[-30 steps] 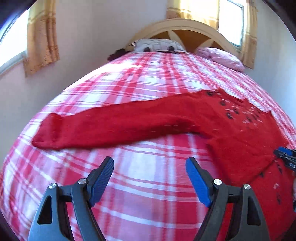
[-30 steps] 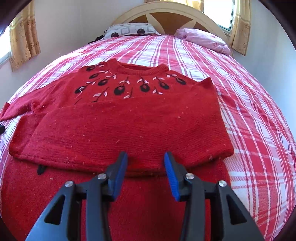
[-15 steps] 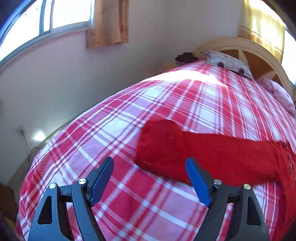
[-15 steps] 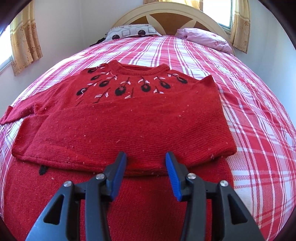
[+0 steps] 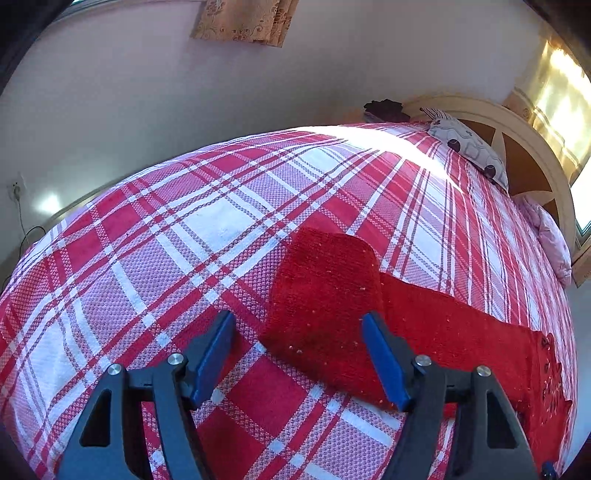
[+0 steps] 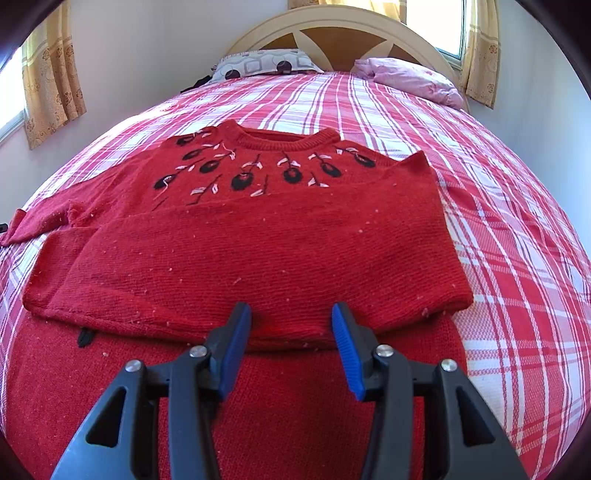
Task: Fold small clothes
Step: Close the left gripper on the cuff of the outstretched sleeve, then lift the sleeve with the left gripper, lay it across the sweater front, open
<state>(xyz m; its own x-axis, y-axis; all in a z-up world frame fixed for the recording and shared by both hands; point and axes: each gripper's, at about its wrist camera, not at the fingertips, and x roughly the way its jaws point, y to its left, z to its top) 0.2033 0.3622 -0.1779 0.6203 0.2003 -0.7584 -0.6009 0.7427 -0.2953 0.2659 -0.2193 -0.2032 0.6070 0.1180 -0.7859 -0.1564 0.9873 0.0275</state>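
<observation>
A red knit sweater [image 6: 266, 236] with black and white flowers below the neck lies flat on the plaid bedspread [image 6: 517, 258]. One sleeve is folded across its body. The other sleeve stretches out to the side and ends in a cuff [image 5: 325, 291]. My left gripper [image 5: 297, 332] hovers at that cuff with its jaws closing. The cuff's near corner lies between the blue pads [image 5: 212, 350], which do not press on it. My right gripper [image 6: 290, 321] stands open just above the folded sleeve's near edge, gripping nothing.
A patterned pillow [image 6: 266, 64] and a pink pillow [image 6: 410, 79] lie against the wooden headboard [image 6: 332, 33]. The bed's side edge and a wall with a socket and cable [image 5: 16, 188] are beyond the cuff. Curtains [image 6: 51, 74] hang at the windows.
My left gripper swung out along the stretched sleeve from the sweater's body to the cuff, rolling as it went, and its jaws have narrowed. The right gripper stayed in place.
</observation>
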